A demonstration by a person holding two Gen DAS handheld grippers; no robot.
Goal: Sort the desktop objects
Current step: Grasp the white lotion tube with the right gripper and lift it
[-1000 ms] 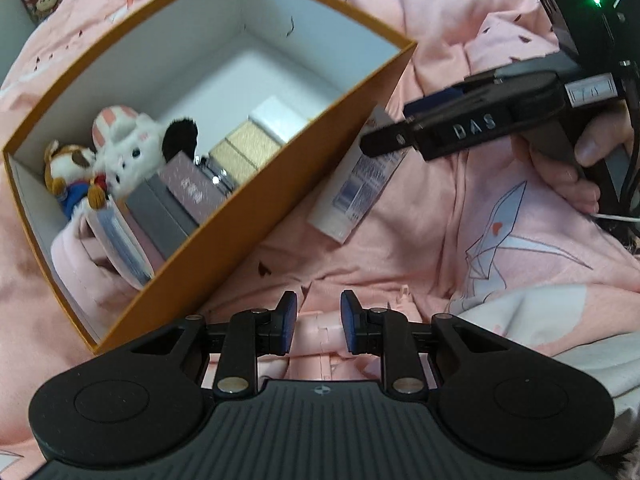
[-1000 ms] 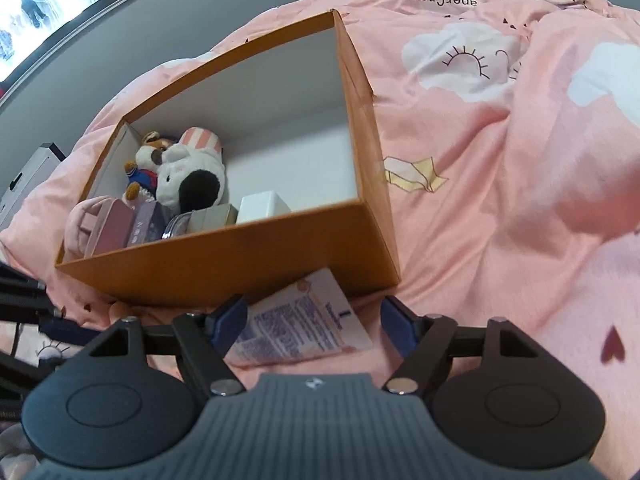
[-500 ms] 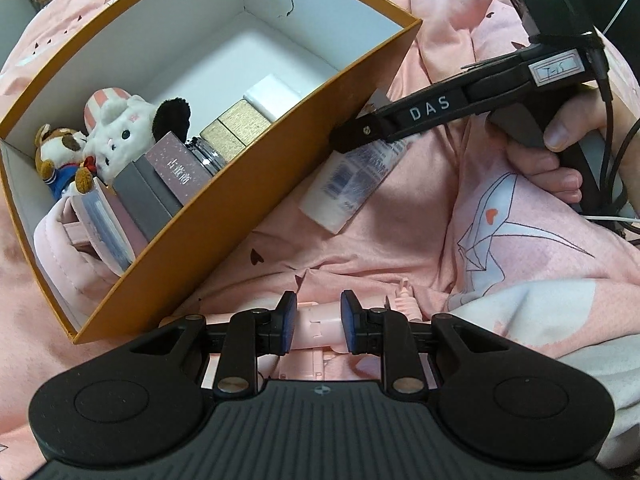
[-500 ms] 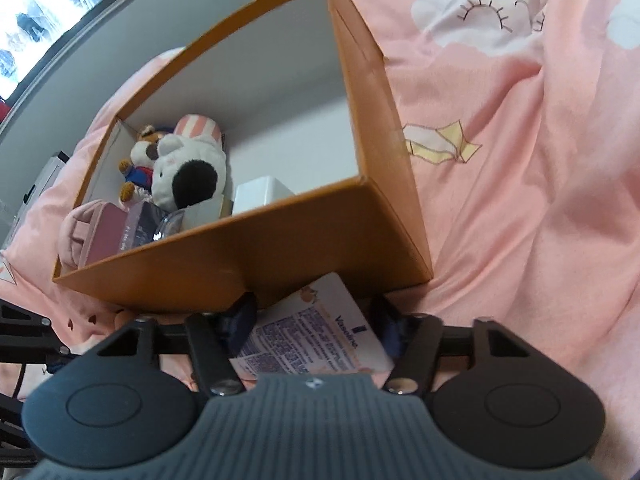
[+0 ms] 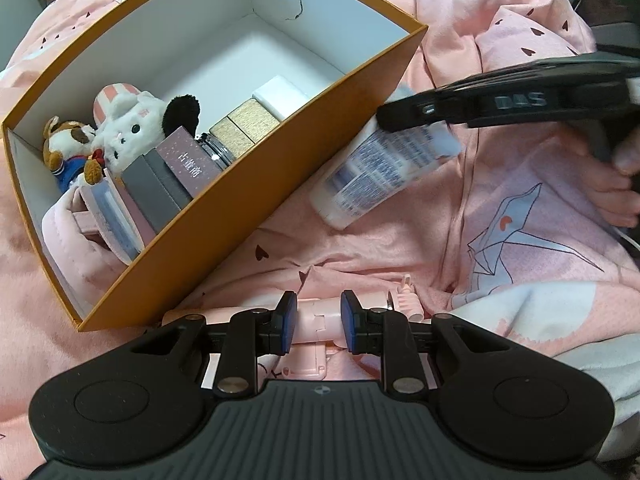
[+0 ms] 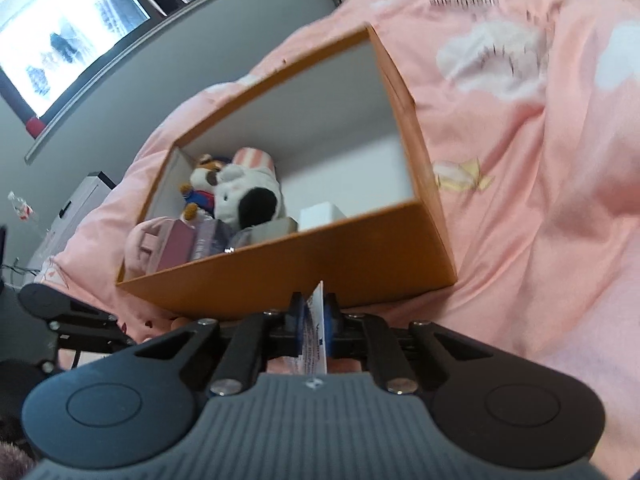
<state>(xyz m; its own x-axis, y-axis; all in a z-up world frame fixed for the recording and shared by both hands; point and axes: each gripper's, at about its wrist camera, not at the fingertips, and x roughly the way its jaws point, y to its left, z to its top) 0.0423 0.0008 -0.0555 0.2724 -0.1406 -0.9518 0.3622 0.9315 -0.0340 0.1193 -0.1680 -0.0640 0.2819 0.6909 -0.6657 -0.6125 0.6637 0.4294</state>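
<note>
An orange box (image 5: 256, 184) with white inner walls lies open on the pink bedding. It holds plush toys (image 5: 132, 128), several small boxes (image 5: 188, 160) and a pink pouch (image 5: 76, 232). My right gripper (image 6: 314, 308) is shut on the flat end of a white printed tube (image 6: 314, 344). In the left wrist view that tube (image 5: 380, 168) hangs tilted just above the bedding, beside the box's near right wall, under the right gripper (image 5: 400, 120). My left gripper (image 5: 316, 308) points steeply down at the box's near corner, shut on a pink plastic item (image 5: 316, 320) lying on the bedding.
Rumpled pink bedding (image 6: 540, 200) with cloud and crane prints spreads right of the box (image 6: 320, 268). The left gripper's body (image 6: 68, 312) shows at the left. A wall screen (image 6: 60, 32) and a white cabinet (image 6: 80, 208) stand beyond the bed. A hand (image 5: 616, 200) grips the right tool.
The right gripper's jaws closed from wide apart onto the tube's flat end, and the tube rose off the bedding, blurred in motion. The left gripper kept its place and its grip.
</note>
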